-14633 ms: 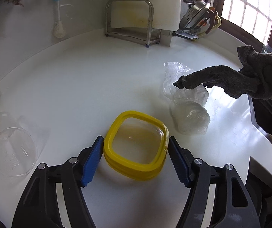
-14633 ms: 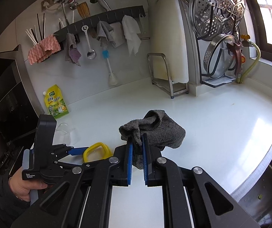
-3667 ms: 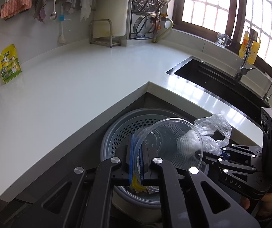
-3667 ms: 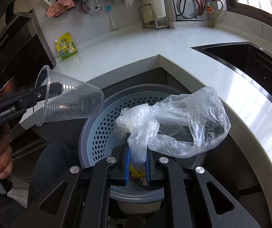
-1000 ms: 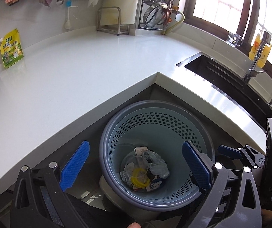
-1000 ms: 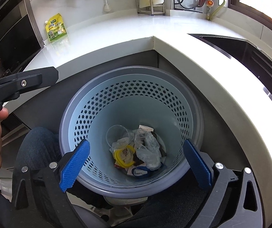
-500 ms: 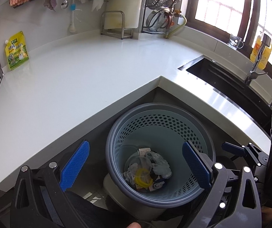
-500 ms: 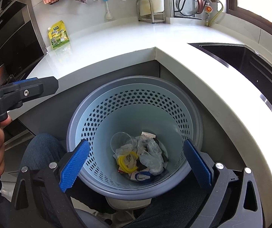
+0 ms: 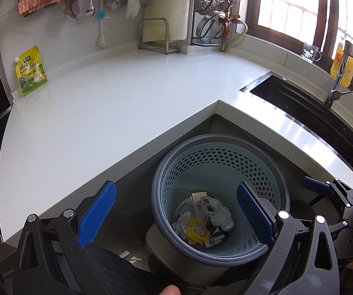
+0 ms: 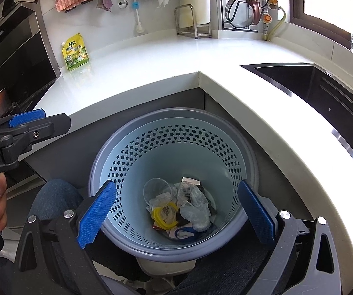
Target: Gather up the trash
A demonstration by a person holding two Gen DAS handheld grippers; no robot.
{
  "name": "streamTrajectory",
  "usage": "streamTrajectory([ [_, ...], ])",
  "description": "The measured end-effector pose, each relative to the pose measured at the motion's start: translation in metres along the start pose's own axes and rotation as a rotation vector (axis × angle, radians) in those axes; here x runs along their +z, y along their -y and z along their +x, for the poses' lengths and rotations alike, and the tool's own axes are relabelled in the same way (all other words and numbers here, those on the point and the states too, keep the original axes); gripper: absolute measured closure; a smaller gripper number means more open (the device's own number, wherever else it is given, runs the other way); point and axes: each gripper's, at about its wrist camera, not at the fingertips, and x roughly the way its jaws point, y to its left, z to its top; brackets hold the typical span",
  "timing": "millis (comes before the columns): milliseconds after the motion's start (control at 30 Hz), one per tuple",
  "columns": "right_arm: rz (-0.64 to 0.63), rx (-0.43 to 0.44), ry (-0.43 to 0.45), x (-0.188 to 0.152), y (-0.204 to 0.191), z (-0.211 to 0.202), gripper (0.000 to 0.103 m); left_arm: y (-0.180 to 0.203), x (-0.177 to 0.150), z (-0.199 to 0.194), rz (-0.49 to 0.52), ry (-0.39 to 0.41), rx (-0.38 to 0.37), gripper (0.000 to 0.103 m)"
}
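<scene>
A blue perforated trash basket stands on the floor in the corner under the counter. At its bottom lie a clear plastic cup, a crumpled clear bag and a yellow lid ring. My left gripper is open and empty above the basket's left rim. My right gripper is open and empty above the basket. The left gripper also shows at the left of the right wrist view.
The white L-shaped counter wraps around the basket. A yellow pouch leans on the back wall. A black sink and faucet are at the right. A rack and hanging utensils are at the back.
Both grippers have drawn up and back from the basket, so it looks smaller and lower. The trash inside has not moved. Both stay open.
</scene>
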Motion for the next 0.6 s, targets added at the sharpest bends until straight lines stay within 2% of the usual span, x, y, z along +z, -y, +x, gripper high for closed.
streamTrajectory([
  [367, -0.006, 0.005, -0.013, -0.0008, -0.005, 0.0034, 0.009, -0.0047, -0.0025, 0.0038, -0.012, -0.012, 0.035, 0.007],
  [600, -0.005, 0.004, -0.008, -0.0009, -0.0047, 0.0028, 0.009, -0.0041, -0.0032, 0.0026, -0.006, -0.012, 0.03, 0.007],
])
